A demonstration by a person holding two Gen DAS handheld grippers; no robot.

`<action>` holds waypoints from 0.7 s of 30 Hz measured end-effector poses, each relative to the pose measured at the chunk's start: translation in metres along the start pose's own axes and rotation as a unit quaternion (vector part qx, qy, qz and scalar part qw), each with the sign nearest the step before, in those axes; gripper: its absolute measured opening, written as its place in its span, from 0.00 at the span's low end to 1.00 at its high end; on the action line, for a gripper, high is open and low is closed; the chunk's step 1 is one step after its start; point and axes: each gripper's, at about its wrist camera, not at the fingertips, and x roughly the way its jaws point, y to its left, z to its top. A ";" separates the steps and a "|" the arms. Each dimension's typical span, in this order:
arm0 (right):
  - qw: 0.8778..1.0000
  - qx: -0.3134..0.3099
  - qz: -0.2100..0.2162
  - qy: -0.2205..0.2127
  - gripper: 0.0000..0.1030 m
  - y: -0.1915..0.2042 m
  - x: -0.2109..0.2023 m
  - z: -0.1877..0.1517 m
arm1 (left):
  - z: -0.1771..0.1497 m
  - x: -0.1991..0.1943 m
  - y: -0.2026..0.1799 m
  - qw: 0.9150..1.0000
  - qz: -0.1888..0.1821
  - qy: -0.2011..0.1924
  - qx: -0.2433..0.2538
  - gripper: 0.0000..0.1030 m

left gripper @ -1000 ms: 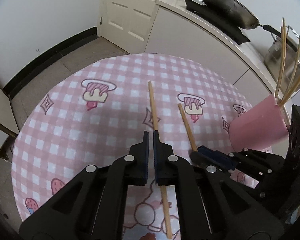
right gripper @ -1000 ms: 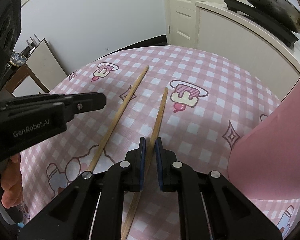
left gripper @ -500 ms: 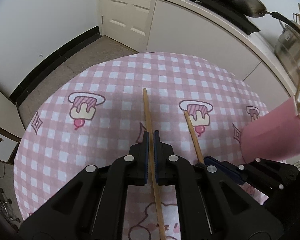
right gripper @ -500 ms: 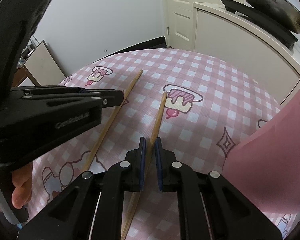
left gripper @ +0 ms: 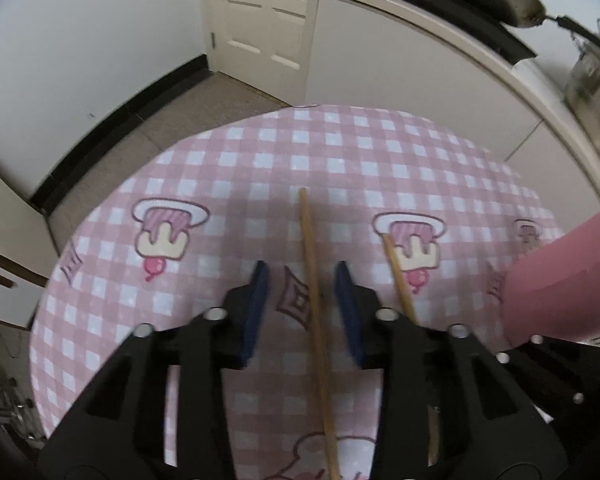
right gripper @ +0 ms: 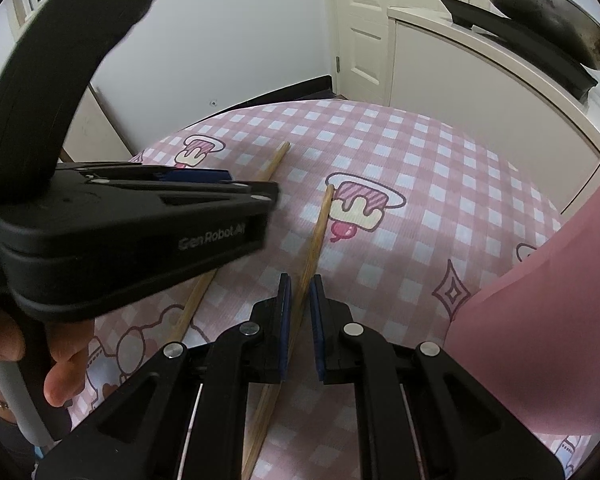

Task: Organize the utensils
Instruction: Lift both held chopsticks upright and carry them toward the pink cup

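Pink-checked cloth covers the round surface (left gripper: 340, 148), where two wooden chopsticks lie side by side. Opening, the left gripper (left gripper: 302, 276) straddles the left chopstick (left gripper: 312, 280) without its pads touching it, while the right gripper (right gripper: 299, 285) is nearly closed on the right chopstick (right gripper: 314, 236). At 3 o'clock stands a pink holder (left gripper: 560, 280).

The left claw (right gripper: 256, 196) carries pale lettering on its black side, seemingly "GenRobot.AI", slightly blurred

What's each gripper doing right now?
Left gripper: jaws opening, chopstick between them, ungripped.
Right gripper: shut on the other chopstick.
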 end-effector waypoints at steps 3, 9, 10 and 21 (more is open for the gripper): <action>1.000 0.004 -0.001 0.000 0.08 -0.002 0.001 0.002 | -0.001 0.000 0.000 1.000 0.011 -0.007 0.001 0.12; 1.000 0.012 -0.009 0.001 0.08 -0.004 0.006 0.009 | -0.005 -0.004 0.014 1.000 -0.015 -0.004 -0.018 0.06; 1.000 0.012 -0.011 0.002 0.08 -0.003 0.007 0.011 | -0.006 -0.005 0.017 1.000 -0.020 -0.002 -0.021 0.06; 1.000 0.012 -0.013 -0.008 0.06 0.003 -0.002 0.015 | -0.020 -0.057 0.040 0.997 -0.052 -0.040 -0.040 0.06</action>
